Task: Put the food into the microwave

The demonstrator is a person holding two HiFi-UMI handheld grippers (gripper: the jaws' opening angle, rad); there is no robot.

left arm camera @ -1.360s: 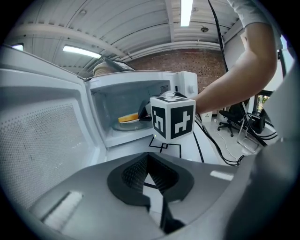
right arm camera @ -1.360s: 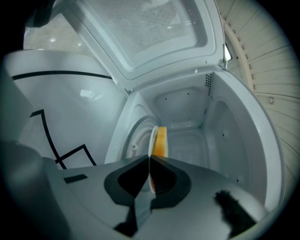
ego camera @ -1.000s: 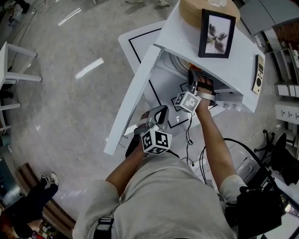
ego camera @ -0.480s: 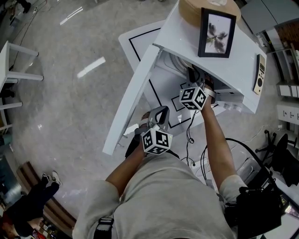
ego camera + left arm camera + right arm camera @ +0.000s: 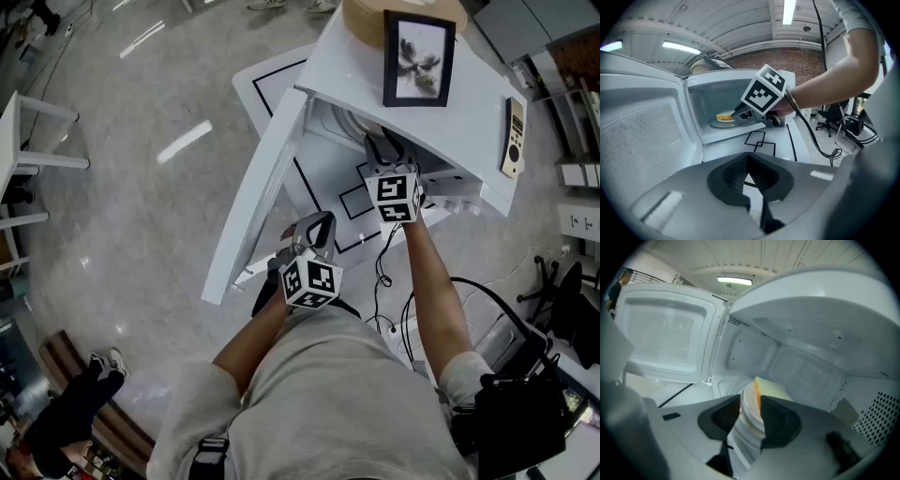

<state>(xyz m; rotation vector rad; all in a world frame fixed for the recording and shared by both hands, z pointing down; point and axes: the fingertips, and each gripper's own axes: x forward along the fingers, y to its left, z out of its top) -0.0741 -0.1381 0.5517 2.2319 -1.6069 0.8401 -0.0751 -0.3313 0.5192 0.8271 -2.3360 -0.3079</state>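
Observation:
The white microwave [image 5: 422,108] stands with its door [image 5: 251,192] swung wide to the left. Inside, on the turntable, a white plate [image 5: 749,414] carries yellow-orange food [image 5: 769,389]; the left gripper view shows the same food [image 5: 724,116] in the cavity. My right gripper [image 5: 750,412] reaches into the cavity and its jaws are opening. The plate's rim lies in the gap between the pads, which stand off it. In the head view the right gripper [image 5: 380,152] is at the cavity mouth. The left gripper [image 5: 315,231] hangs back in front of the door, shut and empty.
A framed picture [image 5: 417,58] and a round wooden box [image 5: 361,13] sit on top of the microwave, with a remote [image 5: 512,137] at its right edge. The microwave rests on a white table [image 5: 323,178] with black lines. A cable [image 5: 380,274] hangs below the right hand.
The right gripper has rolled at the cavity mouth, turning its marker cube to face up, and lifted a little. The left gripper has stayed where it was.

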